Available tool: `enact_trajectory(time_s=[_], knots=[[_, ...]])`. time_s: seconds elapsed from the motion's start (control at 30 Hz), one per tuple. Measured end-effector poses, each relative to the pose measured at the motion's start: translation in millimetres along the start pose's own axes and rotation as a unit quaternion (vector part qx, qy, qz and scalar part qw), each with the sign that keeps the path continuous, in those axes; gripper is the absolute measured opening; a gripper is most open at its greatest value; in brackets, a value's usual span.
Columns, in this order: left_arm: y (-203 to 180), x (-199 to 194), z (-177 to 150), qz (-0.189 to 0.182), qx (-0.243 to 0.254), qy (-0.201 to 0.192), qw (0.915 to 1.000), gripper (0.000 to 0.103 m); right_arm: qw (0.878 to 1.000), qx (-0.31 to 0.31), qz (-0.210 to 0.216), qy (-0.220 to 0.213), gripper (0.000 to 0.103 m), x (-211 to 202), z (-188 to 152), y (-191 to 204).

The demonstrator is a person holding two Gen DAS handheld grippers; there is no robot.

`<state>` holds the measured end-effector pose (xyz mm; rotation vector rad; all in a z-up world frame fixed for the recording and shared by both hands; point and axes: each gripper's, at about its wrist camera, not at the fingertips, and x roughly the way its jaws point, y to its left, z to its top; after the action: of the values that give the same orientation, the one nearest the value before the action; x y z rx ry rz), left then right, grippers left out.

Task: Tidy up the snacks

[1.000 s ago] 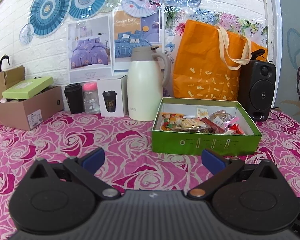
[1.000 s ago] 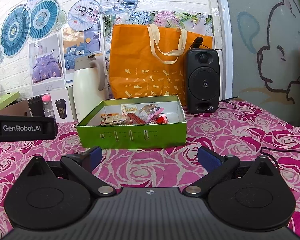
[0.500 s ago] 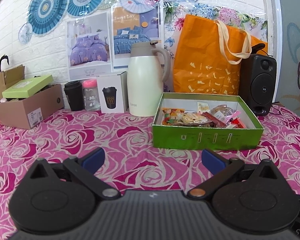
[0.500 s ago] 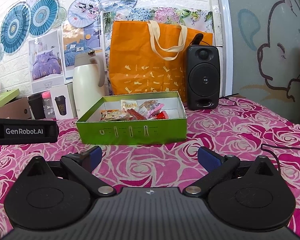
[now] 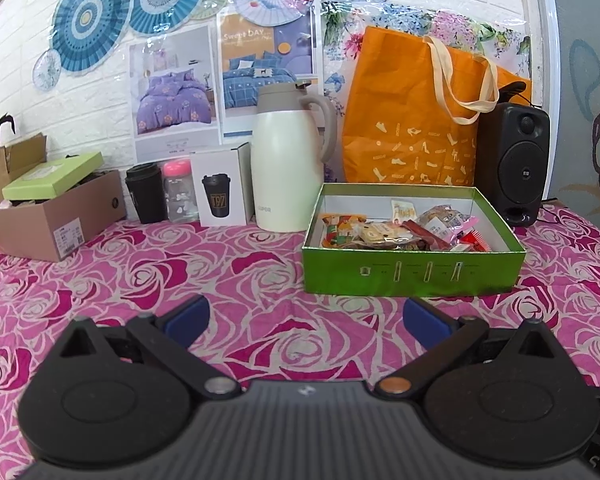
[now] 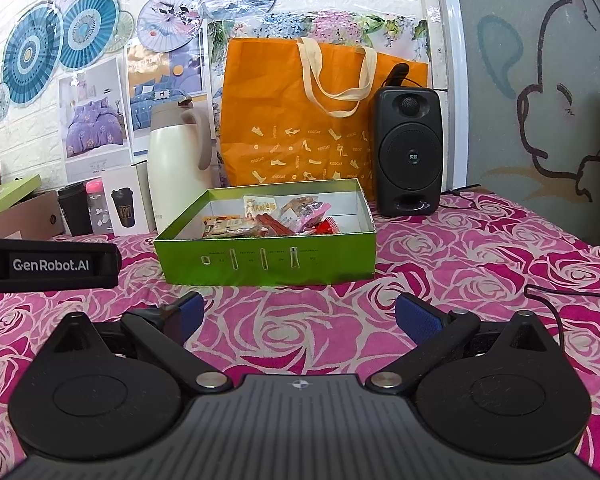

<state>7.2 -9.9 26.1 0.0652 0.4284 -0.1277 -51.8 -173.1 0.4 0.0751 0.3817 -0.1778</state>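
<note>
An open green box (image 5: 412,276) stands on the rose-patterned tablecloth and holds several snack packets (image 5: 400,230). It also shows in the right wrist view (image 6: 268,264), with the snack packets (image 6: 276,218) inside. My left gripper (image 5: 304,318) is open and empty, above the cloth in front of the box and left of it. My right gripper (image 6: 298,314) is open and empty, above the cloth in front of the box. The left gripper's body (image 6: 48,264) shows at the left edge of the right wrist view.
Behind the box stand a white thermos jug (image 5: 290,160), an orange tote bag (image 5: 416,120) and a black speaker (image 5: 516,164). At the left are a cup carton (image 5: 220,188), a black cup (image 5: 146,192), a small bottle (image 5: 178,190) and a cardboard box (image 5: 52,216). A black cable (image 6: 568,300) lies at right.
Both views have risen and tilted down a little, so more of the inside of the green box shows. Both grippers stay open and empty.
</note>
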Motion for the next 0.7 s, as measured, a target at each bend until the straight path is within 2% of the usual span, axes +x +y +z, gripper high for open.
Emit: enact_trajectory(time_s=[0.47,0.7], knots=[[0.0,3.9,-1.9,-0.011,0.001,0.009,0.9999,0.103,1.0,-0.001,0.0,0.002,0.103,1.0,0.5,-1.6],[5.7,-3.6,-3.5,0.002,-0.018,-0.023,0.9996,0.103,1.0,-0.001,0.0,0.005,0.103,2.8,0.0,-1.8]])
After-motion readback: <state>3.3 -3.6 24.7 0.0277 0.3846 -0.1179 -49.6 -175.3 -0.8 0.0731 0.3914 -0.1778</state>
